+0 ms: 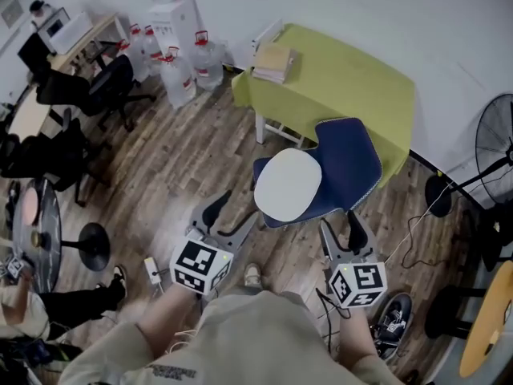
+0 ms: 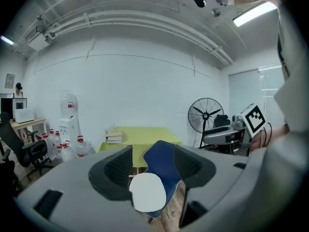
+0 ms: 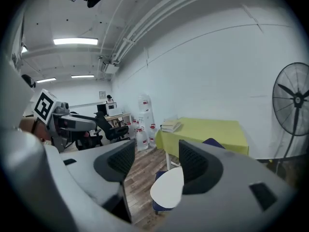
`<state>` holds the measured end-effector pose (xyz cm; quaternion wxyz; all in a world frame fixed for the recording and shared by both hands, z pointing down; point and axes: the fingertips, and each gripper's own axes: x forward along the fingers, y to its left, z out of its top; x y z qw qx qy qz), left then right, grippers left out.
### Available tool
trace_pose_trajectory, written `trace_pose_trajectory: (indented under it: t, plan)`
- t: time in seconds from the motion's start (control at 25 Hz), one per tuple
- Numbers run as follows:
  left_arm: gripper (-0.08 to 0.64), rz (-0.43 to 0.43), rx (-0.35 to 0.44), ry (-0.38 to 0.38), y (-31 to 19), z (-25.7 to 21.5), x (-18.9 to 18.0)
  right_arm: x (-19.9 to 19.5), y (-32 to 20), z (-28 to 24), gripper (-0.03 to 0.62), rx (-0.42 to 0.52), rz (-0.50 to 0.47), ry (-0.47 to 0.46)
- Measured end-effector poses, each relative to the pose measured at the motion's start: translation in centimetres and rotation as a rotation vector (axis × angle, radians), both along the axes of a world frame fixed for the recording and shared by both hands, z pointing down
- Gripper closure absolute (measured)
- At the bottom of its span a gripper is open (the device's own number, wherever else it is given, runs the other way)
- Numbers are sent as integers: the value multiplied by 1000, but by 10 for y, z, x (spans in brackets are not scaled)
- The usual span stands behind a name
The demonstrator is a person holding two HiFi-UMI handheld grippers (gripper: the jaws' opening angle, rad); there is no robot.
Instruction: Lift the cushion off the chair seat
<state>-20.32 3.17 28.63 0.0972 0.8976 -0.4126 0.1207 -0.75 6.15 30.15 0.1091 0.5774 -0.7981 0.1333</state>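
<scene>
Left hand-held gripper (image 1: 231,220) and right hand-held gripper (image 1: 342,233) are both wide open, nothing between the jaws, and we're holding them near the blue chair (image 1: 353,163), not touching it. White cushion (image 1: 288,184) lies flat on the seat, chair right by the green-covered worktop (image 1: 345,79).

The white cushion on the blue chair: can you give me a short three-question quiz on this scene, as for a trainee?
1. True or false: the cushion lies on the chair seat.
2. The tablecloth is: A red; B yellow-green; C black.
3. Fill in: the jaws of the left gripper and right gripper stand ____.
Key: 1 true; 2 B; 3 open.
</scene>
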Motion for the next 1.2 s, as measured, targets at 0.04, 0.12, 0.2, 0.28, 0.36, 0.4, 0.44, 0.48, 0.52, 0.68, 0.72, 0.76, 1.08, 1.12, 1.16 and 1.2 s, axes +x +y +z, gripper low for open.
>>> trace_pose_trajectory:
  t: [0.04,0.12,0.2,0.28,0.36,0.4,0.44,0.48,0.52,0.68,0.72,0.76,1.08,1.12,1.16,1.2]
  plan:
    - [301,8,-9,-14,-9,7,0,0,-7,10,310,-19,7,9]
    - [301,10,-24,-37,-25,19,-2,0,-20,27,308,-52,16,18]
    - [301,6,-42,-48,-40,30,-2,3,-32,42,307,-83,23,11]
    - [299,5,-65,-54,-54,41,1,9,-44,57,307,-113,33,0]
    - [299,7,-92,-62,-65,54,6,16,-54,72,307,-142,41,-12]
    - [301,7,-106,-67,-70,60,10,20,-60,78,307,-155,42,-20]
    - [299,8,-120,-74,-77,67,14,24,-66,84,307,-168,41,-28]
    - [299,9,-132,-82,-84,73,18,28,-73,90,307,-182,38,-35]
    - [301,11,-142,-92,-93,79,23,31,-81,96,307,-195,35,-40]
    - [299,10,-188,-117,-130,100,46,54,-114,125,307,-251,19,-12]
    - [299,7,-204,-115,-140,107,53,63,-123,133,307,-264,19,-3]
    - [301,5,-221,-113,-149,113,60,71,-133,141,307,-276,21,-4]
    - [299,-34,-299,-177,-215,168,94,94,-191,203,307,-400,-4,-81]
    - [299,-35,-305,-185,-223,176,98,97,-198,212,307,-414,-4,-93]
    - [299,-32,-312,-195,-229,185,103,100,-205,222,307,-427,-3,-105]
    - [299,-29,-322,-205,-235,193,107,104,-212,231,307,-438,0,-118]
